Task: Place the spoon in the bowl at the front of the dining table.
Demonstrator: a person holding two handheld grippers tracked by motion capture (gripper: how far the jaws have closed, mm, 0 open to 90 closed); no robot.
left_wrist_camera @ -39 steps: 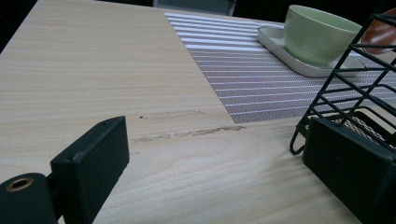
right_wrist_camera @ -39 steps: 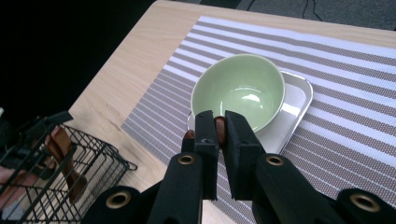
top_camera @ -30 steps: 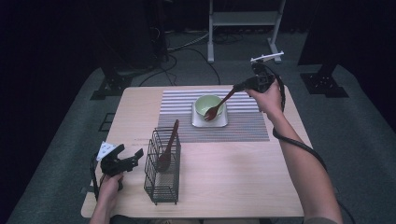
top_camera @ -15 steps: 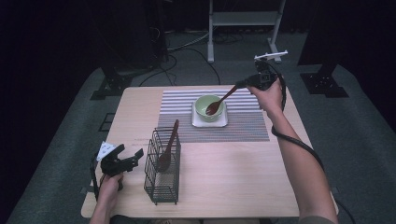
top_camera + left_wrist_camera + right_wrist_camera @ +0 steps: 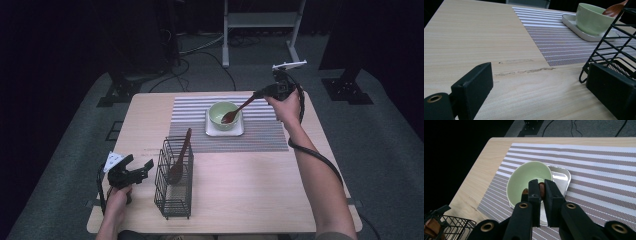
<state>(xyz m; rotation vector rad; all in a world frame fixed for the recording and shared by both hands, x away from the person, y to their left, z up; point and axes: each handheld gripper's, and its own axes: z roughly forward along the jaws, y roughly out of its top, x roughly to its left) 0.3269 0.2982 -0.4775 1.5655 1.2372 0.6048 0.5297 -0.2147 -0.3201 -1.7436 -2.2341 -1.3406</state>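
Your right tool (image 5: 260,93) is clamping the handle end of a wooden spoon (image 5: 236,111), jaws narrow around it, as the right gripper view is showing with the brown handle (image 5: 541,188) pinched between them. The spoon's long axis is running from that tool down and toward the bowl (image 5: 223,114), with its head sitting inside the bowl, just at the rim nearer you. The bowl is standing on a small white tray (image 5: 225,131) in the middle of the striped mat (image 5: 260,137).

The relation that counts: the rack (image 5: 174,180) is lying on the near side of the bowl, toward your left hand, well apart from the spoon. A 2nd spoon (image 5: 179,159) is already leaning upright in it. If the spoon is meant for the rack, you are looking at a lift clear of the bowl's rim, then a swing of the long axis toward upright, head down.

Your left tool (image 5: 134,170) is resting on the surface just beside the rack, on the side away from the bowl, jaws wide and holding nothing. It is the nearer one to the rack, yet the right one is carrying the spoon.
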